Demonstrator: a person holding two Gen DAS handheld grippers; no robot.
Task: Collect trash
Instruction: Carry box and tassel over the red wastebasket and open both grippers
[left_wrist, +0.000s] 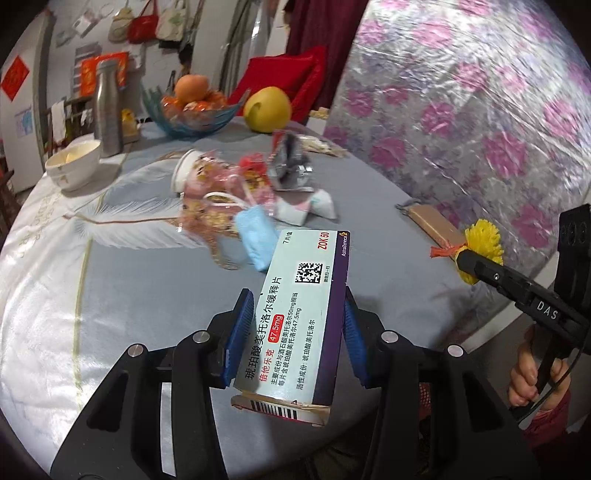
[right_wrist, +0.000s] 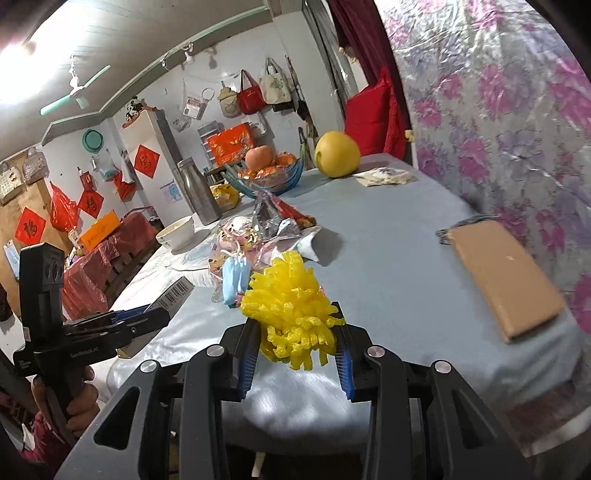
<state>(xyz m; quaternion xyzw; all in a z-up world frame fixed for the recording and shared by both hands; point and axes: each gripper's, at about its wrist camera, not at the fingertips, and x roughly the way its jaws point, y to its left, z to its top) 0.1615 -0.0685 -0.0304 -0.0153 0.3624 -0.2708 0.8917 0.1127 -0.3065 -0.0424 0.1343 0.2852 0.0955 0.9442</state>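
Left gripper (left_wrist: 299, 332), lower centre of its view, is clamped on a medicine box (left_wrist: 295, 317) lifted off the table (left_wrist: 129, 295); right gripper (right_wrist: 295, 350) is clamped on a yellow foam net (right_wrist: 291, 314), lower centre. Two items are thus in hand, though no bin is visible. A pile of wrappers (left_wrist: 236, 188) and a blue mask (left_wrist: 255, 236) remain at mid-frame, apparently uncollected.
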